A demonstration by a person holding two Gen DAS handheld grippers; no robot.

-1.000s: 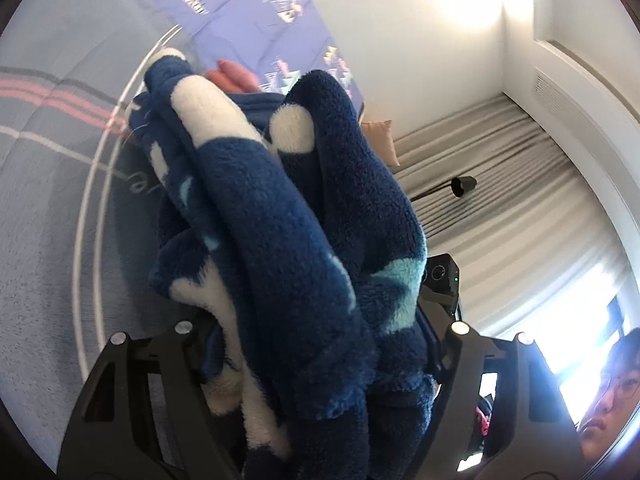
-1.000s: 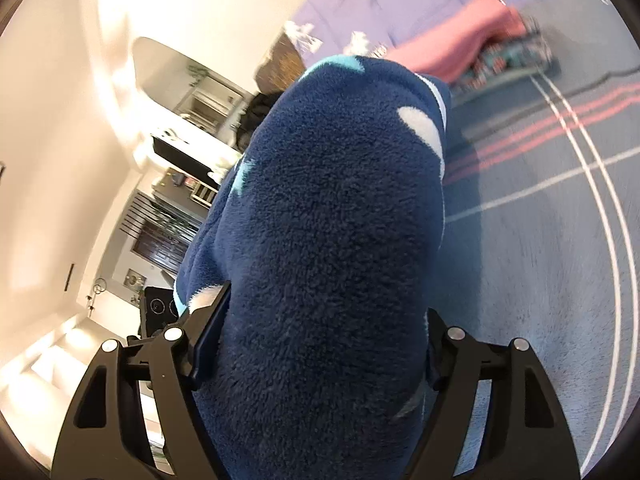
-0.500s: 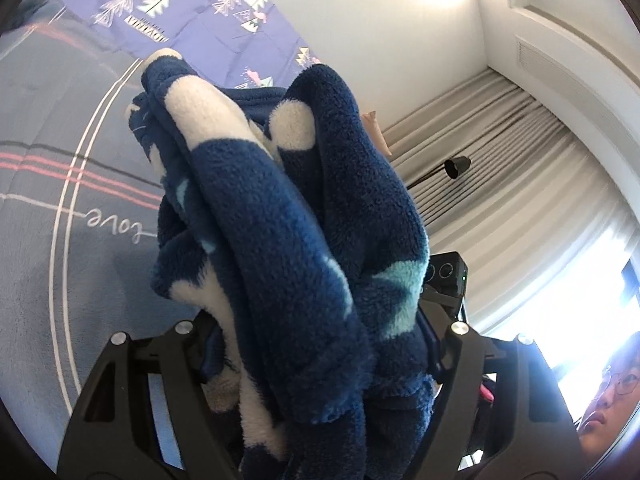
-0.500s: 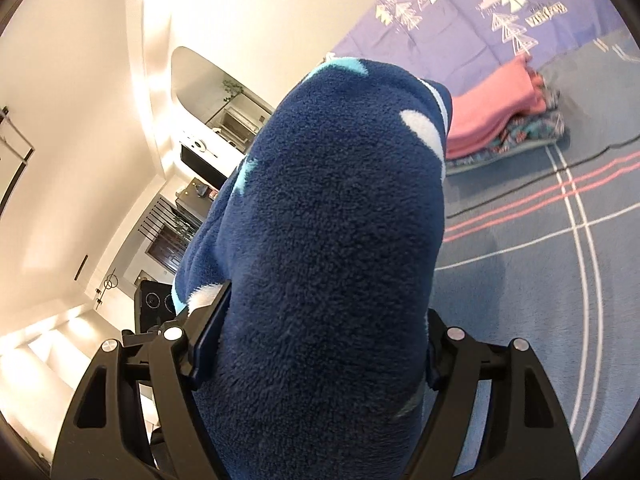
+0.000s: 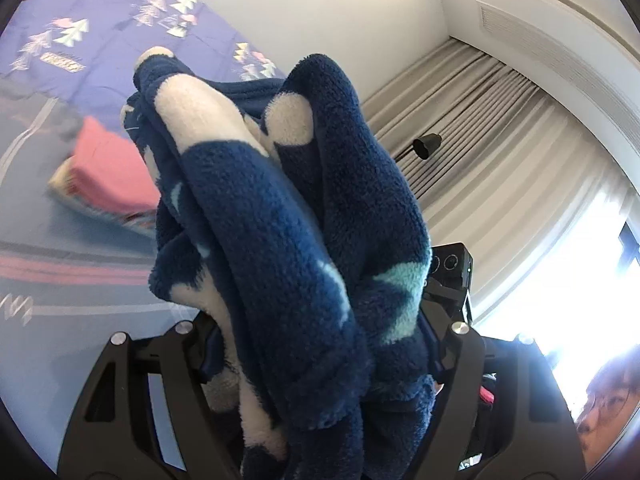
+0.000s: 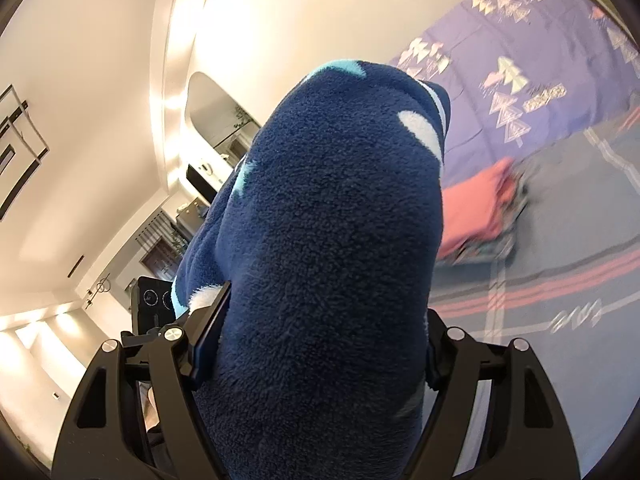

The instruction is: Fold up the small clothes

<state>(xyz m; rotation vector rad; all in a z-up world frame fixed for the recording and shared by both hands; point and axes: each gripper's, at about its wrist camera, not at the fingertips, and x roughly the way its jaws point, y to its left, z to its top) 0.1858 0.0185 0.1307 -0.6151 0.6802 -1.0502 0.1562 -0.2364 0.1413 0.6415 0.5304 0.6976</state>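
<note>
Across both wrist views, largest to smallest: bed cover [image 6: 560,288], grey-blue with pink and white stripes and a scrap of white script, filling the ground below; purple sheet [image 6: 520,60] printed with pale tree shapes, lying beyond it against the white wall; grey curtains [image 5: 500,128] at the far side, bright window beside them; navy fleece garment [image 5: 280,220], thick pile with white and light-blue patches, bunched in deep folds and raised clear of the bed cover, bulking up in front of both cameras; same garment in the right view a smooth rounded mass [image 6: 328,240]; left gripper [image 5: 324,344], black, fingers set wide with the fleece packed between them, clamped on it; right gripper [image 6: 320,344], black, likewise pinching a fat wad of fleece, one pad [image 6: 208,336] pressed into the pile; folded stack [image 6: 476,208], pink piece on top of patterned ones, resting on the bed cover near the purple sheet, blurred, well apart from the held garment; black lamp head [image 5: 426,146] on a thin arm before the curtains.
</note>
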